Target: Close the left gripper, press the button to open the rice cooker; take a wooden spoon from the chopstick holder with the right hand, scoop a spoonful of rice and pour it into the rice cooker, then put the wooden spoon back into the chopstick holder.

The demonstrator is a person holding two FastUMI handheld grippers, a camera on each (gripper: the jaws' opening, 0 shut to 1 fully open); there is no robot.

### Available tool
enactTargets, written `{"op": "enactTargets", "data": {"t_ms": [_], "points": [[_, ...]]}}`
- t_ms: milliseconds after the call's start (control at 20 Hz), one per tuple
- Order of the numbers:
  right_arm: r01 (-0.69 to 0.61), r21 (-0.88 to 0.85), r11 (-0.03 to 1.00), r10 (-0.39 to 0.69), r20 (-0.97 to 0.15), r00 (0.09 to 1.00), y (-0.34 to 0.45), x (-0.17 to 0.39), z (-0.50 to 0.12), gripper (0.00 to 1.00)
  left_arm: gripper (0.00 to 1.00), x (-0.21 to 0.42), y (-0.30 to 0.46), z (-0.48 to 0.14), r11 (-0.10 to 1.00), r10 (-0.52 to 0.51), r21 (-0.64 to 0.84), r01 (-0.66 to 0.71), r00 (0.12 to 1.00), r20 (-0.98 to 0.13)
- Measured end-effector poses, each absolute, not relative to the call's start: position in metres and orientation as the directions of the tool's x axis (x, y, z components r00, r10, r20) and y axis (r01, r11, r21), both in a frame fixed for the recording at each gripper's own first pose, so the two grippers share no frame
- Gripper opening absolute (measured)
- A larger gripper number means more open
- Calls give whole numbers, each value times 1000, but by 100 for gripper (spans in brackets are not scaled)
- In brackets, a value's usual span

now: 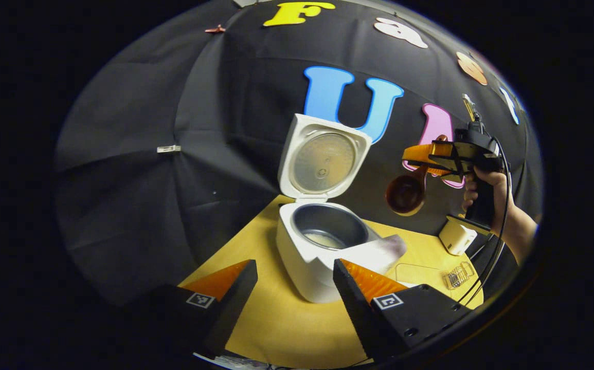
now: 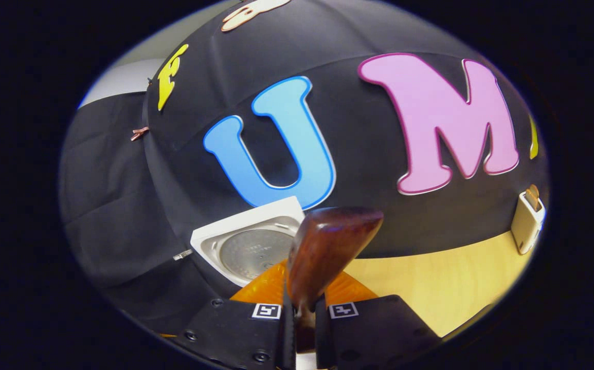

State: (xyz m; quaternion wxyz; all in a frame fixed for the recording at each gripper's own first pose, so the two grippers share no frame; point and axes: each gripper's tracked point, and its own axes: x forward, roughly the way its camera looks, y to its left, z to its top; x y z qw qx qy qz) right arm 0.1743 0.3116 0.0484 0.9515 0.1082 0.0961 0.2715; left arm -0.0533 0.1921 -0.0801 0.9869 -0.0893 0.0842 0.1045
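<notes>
The rice cooker (image 1: 322, 252) stands on the pale wooden counter (image 1: 286, 324), a smooth white rounded body with its lid (image 1: 323, 160) swung upright at the back, the ribbed metal disc of the lid's inner face turned to the front. Its dark metal inner pot (image 1: 330, 231) is round and deep, and a shallow pale layer of rice (image 1: 323, 239) lies on its bottom. To the right of the cooker and above its rim, the right gripper (image 1: 433, 160) pinches the handle of the wooden spoon (image 1: 406, 192), whose glossy dark-brown bowl hangs down, well clear of the pot. In the right gripper view the fingers are pressed onto the spoon's handle (image 2: 304, 308) with its rounded bowl rising just ahead of them. The left gripper (image 1: 294, 288) hangs in front of the cooker with its fingers spread apart. Farther right of the cooker stands the small cream chopstick holder (image 1: 457, 236), a boxy block, and nearer a clear plastic container (image 1: 420, 272) and a little wire rack (image 1: 457, 276) on the counter.
</notes>
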Motion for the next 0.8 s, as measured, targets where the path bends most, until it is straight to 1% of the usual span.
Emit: {"op": "enactTargets", "data": {"t_ms": [100,200,250,300,500,700,750,800], "points": [[-478,282,832,522,-106,846,276,175,58,19,96,-46,170,-75,971,170,-139,-196,969,-179],[-440,350,827,505,-117,855,242,178,57,19,96,-38,148,-72,975,155,-130,-180,972,-178],[-420,372,828,493,-127,861,225,180,55,19,92,-33,137,-71,976,149,-133,-174,972,-182],[-403,378,834,477,-126,870,203,182,55,19,96,-30,125,-70,976,137,-140,-164,973,-183],[-320,375,870,387,-117,914,107,192,52,19,96,-17,90,-67,981,126,-122,-153,970,-206],[-193,385,902,265,-144,953,0,209,31,19,96,-4,71,-63,978,144,-116,-171,966,-216],[-159,389,907,234,-154,960,-25,212,25,19,92,0,67,-62,977,151,-119,-180,964,-220],[-127,399,908,208,-166,964,-48,216,16,19,96,2,65,-61,975,159,-120,-189,962,-222]]}}
